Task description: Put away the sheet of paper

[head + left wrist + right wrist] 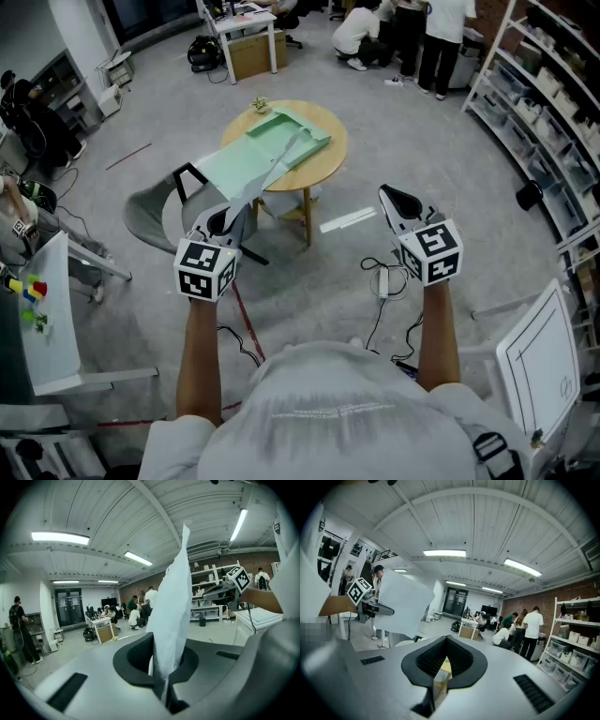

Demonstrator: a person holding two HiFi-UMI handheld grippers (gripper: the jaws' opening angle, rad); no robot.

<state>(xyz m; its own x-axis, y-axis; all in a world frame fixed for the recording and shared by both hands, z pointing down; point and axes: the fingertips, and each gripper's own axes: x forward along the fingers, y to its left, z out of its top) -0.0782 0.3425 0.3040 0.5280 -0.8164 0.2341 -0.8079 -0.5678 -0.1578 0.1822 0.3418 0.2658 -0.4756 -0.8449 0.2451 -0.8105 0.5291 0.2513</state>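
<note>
A white sheet of paper (269, 176) hangs above the floor, short of the round wooden table (330, 161). My left gripper (234, 216) is shut on its lower edge. In the left gripper view the sheet of paper (171, 611) rises upright from the closed jaws of that gripper (161, 670). A pale green folder (270, 150) lies open on the table. My right gripper (395, 200) is held level with the left one, further right, shut with nothing in it. From the right gripper (443, 667) view, the paper (401, 604) and the left gripper (375, 609) show at the left.
A grey chair (152, 214) stands left of the table. Cables and a small white box (382, 279) lie on the floor under my right gripper. A white desk (52, 323) is at the left, a whiteboard (539, 361) at the right, shelves (553, 89) beyond, and people (403, 28) at the back.
</note>
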